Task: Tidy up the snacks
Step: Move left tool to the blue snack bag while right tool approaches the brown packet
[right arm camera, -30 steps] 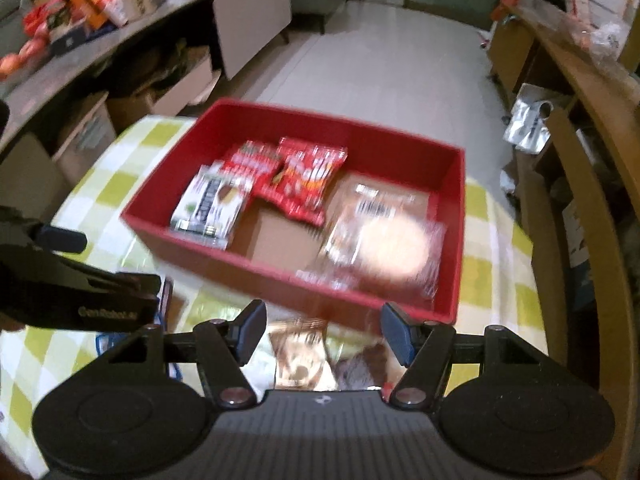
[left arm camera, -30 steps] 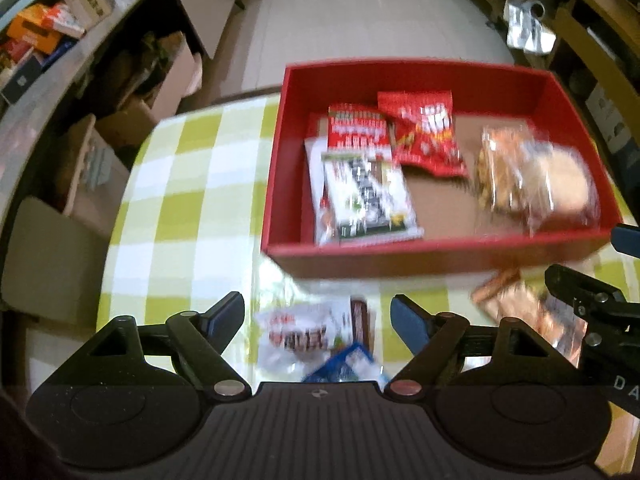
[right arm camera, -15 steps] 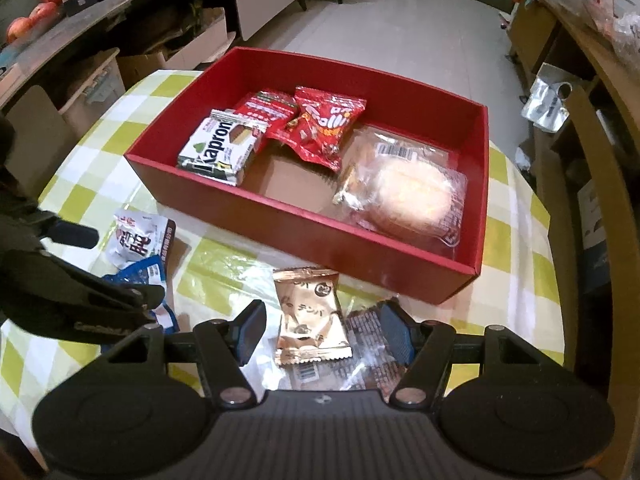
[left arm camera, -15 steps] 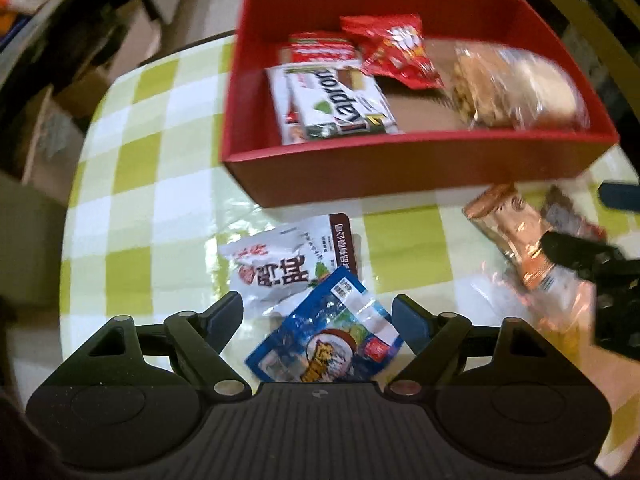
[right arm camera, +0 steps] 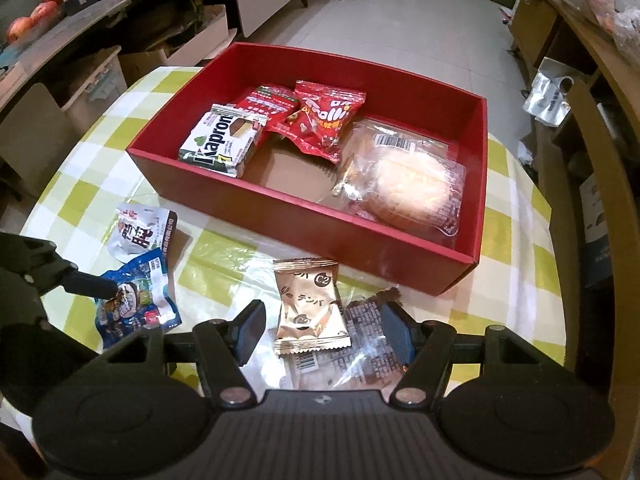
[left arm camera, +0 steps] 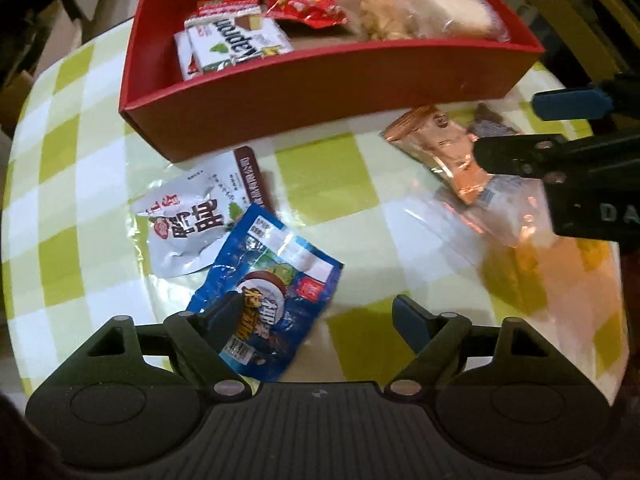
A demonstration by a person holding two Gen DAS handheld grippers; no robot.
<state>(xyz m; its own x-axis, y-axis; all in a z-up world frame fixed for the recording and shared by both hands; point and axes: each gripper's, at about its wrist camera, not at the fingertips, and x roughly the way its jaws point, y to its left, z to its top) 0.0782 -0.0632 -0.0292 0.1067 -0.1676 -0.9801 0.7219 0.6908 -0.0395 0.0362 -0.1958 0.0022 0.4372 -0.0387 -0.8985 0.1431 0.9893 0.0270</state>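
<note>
A red box (right arm camera: 304, 216) on the checked table holds a Kapron wafer pack (right arm camera: 224, 144), red packets (right arm camera: 324, 120) and wrapped bread (right arm camera: 408, 184). In front of it lie a white packet (left arm camera: 188, 224) and a blue packet (left arm camera: 272, 288). My left gripper (left arm camera: 318, 320) hangs open over the blue packet, its left fingertip above the packet's near end. A bronze packet (right arm camera: 310, 308) rests on a clear-wrapped dark snack (right arm camera: 360, 344). My right gripper (right arm camera: 324, 332) stands open just above these two, touching neither. The right gripper (left arm camera: 506, 128) also shows in the left wrist view.
The round table's checked cloth (left arm camera: 80, 160) ends close on the left and near sides. A wooden chair (right arm camera: 592, 200) stands at the right. Cardboard boxes (right arm camera: 92, 76) and a counter with goods (right arm camera: 60, 4) lie to the left, tiled floor (right arm camera: 400, 20) beyond.
My left gripper has sunk and tipped downward toward the loose packets; the blue packet now lies under its fingers and the box has slid up the view. The right gripper has barely moved.
</note>
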